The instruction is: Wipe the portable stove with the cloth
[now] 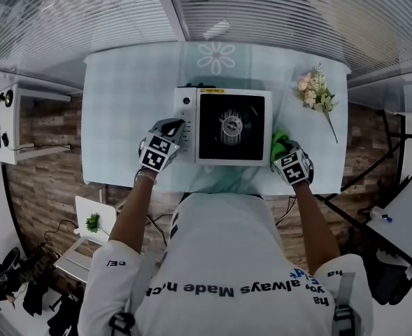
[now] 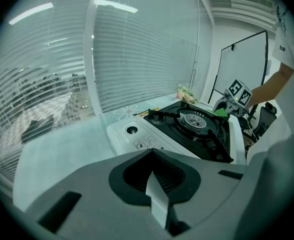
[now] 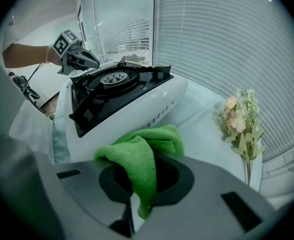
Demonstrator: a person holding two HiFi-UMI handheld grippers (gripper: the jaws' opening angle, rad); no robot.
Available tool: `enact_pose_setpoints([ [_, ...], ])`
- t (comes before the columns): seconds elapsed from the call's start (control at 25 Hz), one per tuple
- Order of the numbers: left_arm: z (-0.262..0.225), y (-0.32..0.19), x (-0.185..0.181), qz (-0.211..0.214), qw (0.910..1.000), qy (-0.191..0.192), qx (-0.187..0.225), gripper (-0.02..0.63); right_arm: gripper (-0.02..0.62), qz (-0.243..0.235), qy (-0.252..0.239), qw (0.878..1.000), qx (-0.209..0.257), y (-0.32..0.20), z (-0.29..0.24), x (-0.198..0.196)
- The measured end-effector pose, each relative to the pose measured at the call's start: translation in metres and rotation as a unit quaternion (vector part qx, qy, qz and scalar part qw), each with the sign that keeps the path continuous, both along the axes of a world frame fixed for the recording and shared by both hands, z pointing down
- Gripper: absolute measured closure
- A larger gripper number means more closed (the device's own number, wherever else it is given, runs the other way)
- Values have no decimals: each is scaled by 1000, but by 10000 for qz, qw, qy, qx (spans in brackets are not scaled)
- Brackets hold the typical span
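A white portable stove [image 1: 223, 126] with a black top and round burner [image 1: 230, 126] sits mid-table. My left gripper [image 1: 169, 128] is shut at the stove's left control side, with nothing between its jaws; in the left gripper view the stove [image 2: 186, 129] lies just ahead. My right gripper [image 1: 282, 149] is shut on a green cloth [image 1: 279, 144] beside the stove's right wall. The right gripper view shows that cloth [image 3: 142, 159] draped from the jaws and resting next to the stove [image 3: 122, 104].
A pale tablecloth covers the table [image 1: 129, 124]. A small flower sprig [image 1: 316, 93] lies at the far right, also seen as the flower sprig [image 3: 241, 124] near the cloth. Window blinds [image 1: 261, 12] run behind the table. The person's torso is at the near edge.
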State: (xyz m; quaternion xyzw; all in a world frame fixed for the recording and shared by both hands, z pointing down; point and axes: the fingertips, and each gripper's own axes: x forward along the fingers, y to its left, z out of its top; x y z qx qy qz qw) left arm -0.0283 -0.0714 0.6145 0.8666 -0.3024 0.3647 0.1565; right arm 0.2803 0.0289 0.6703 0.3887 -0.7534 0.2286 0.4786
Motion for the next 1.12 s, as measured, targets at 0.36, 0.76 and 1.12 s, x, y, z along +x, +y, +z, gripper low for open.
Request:
enact_pose_setpoints([
  [0.36,0,0,-1,-91,9999,116,-42,594,569,-79,167,9998,96,-36,3,4],
  [0.76,-2,0,1,-178,9995,255,-85,594,569,-140,337,9991,199,-85,2,11],
  [1.12,-2,-1,0,-241,9990,362,-124,594,569,-234,462,9982,305,-123,2,15],
])
